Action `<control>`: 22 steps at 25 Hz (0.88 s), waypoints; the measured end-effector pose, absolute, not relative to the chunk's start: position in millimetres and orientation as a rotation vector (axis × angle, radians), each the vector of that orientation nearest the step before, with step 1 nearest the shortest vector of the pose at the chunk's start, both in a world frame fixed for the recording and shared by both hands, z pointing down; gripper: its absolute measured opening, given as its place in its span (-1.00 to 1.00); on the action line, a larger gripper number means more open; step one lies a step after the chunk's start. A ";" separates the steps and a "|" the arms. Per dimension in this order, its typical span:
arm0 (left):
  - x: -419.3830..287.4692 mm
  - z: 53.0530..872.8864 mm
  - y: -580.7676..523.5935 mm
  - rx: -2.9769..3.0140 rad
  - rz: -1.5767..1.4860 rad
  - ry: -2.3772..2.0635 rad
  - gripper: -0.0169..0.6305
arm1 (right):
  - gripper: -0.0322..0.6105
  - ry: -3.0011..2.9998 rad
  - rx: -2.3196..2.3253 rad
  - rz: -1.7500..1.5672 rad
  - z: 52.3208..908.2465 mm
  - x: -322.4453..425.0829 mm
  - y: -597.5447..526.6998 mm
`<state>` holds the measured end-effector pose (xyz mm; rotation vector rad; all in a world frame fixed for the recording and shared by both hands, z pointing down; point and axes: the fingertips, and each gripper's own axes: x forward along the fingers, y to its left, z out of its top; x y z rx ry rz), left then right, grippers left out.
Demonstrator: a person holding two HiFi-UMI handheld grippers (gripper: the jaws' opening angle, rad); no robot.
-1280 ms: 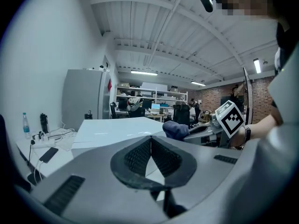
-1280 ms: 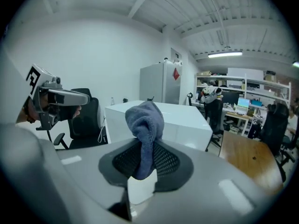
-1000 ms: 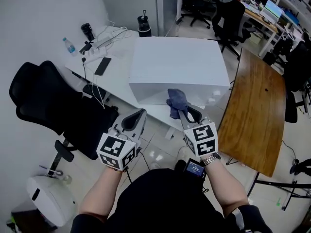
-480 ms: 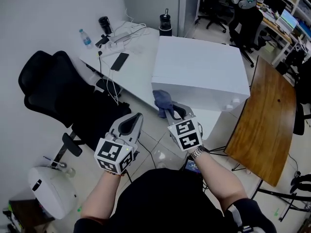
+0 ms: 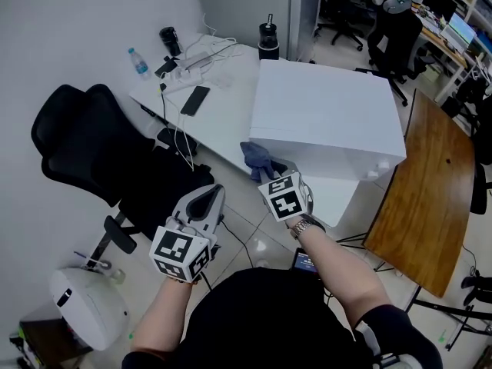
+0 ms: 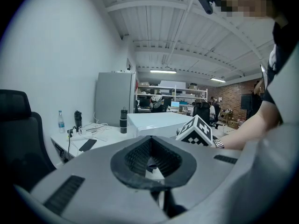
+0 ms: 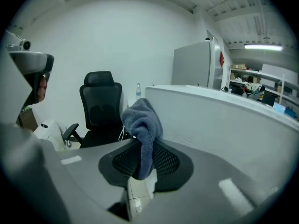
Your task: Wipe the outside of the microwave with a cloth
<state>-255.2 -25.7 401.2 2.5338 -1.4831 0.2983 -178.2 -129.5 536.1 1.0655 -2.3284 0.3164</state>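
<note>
At the near left corner of the microwave (image 5: 330,114), the right gripper (image 5: 270,174) is clamped on the cloth (image 5: 255,157), which bunches just beside its side. The left gripper (image 5: 209,200) hangs closed and empty. Only a strip looks pinched, so drag during wiping might tug the cloth free.

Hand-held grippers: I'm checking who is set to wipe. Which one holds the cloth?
The right hand-held gripper, shut on the blue cloth near the microwave. The left hand-held gripper is shut with nothing in it.
</note>
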 end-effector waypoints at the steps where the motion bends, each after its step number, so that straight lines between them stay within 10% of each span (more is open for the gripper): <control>1: -256.1 401.6 -26.8 2.533 0.299 -1.483 -0.93 | -0.68 -2.319 1.075 0.321 537.5 -176.1 -132.8; 22: -211.3 402.1 -42.5 2.619 0.297 -1.325 -0.93 | -0.68 -2.224 1.266 0.356 529.9 -90.4 -139.7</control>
